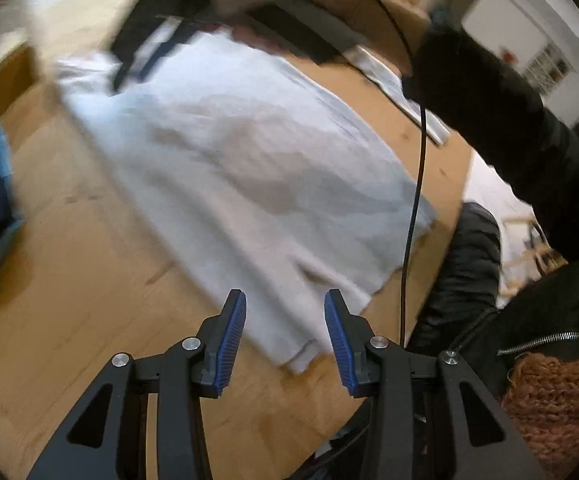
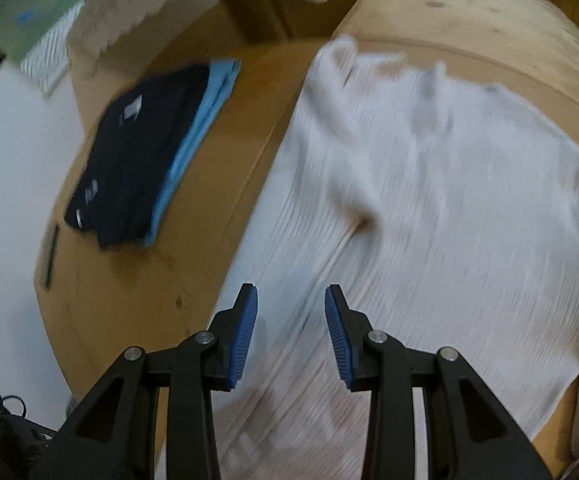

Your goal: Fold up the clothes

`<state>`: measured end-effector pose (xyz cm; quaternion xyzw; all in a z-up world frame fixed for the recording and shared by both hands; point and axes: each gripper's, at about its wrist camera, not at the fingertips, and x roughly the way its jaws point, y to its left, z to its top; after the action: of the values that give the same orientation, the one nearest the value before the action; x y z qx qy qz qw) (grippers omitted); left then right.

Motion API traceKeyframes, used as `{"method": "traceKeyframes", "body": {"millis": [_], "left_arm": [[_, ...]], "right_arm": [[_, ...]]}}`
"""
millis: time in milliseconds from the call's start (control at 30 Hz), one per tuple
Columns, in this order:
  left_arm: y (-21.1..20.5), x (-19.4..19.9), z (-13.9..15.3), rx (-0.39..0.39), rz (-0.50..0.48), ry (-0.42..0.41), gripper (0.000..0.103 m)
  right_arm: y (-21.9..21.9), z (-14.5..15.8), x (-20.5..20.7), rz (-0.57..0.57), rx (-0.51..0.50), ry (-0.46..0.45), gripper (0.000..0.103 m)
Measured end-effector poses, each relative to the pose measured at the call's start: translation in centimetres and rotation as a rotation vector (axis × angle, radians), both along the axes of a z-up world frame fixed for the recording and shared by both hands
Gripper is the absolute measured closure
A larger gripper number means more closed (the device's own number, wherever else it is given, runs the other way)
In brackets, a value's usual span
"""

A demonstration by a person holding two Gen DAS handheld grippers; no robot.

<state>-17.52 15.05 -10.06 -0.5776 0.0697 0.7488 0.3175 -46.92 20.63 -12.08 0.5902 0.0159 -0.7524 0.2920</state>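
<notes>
A white ribbed garment (image 1: 249,160) lies spread flat on the wooden table (image 1: 69,280). My left gripper (image 1: 285,300) hovers open just above the garment's near corner, with nothing between its blue pads. In the right wrist view the same garment (image 2: 429,200) fills the right half. My right gripper (image 2: 291,294) stands open over its near edge, also holding nothing. At the far end of the cloth, the left wrist view shows the right gripper (image 1: 133,68) in a hand, blurred.
A folded stack, a navy piece (image 2: 137,152) on a light blue one (image 2: 197,132), sits on the table (image 2: 129,300) left of the garment. More white cloth (image 2: 149,0) lies at the back. A black sleeve (image 1: 509,120) and a cable (image 1: 413,208) cross the right side.
</notes>
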Motion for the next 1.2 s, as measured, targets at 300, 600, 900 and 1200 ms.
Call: {"method": "traceKeyframes", "body": {"millis": [300,600,900,1200], "left_arm": [[2.3,-0.3,-1.0,0.105,-0.104,-0.046,0.058],[3.5,-2.9,-4.4,-0.006,-0.095,0.022,0.051],[2.4,-4.4,-2.1,-0.026,-0.043,0.217,0.044],[2.3,-5.7,-6.1,-0.081,-0.018,0.156,0.043]], "right_arm": [[1.0,-1.5,3.2,0.037,0.022,-0.025,0.068],[-0.1,-2.9,3.2,0.062,0.006,-0.043,0.068],[-0.1,1.7,-2.4,-0.068,0.004,0.139,0.082],[-6.7,0.0,-11.4,-0.061,0.066,0.181,0.096]]}}
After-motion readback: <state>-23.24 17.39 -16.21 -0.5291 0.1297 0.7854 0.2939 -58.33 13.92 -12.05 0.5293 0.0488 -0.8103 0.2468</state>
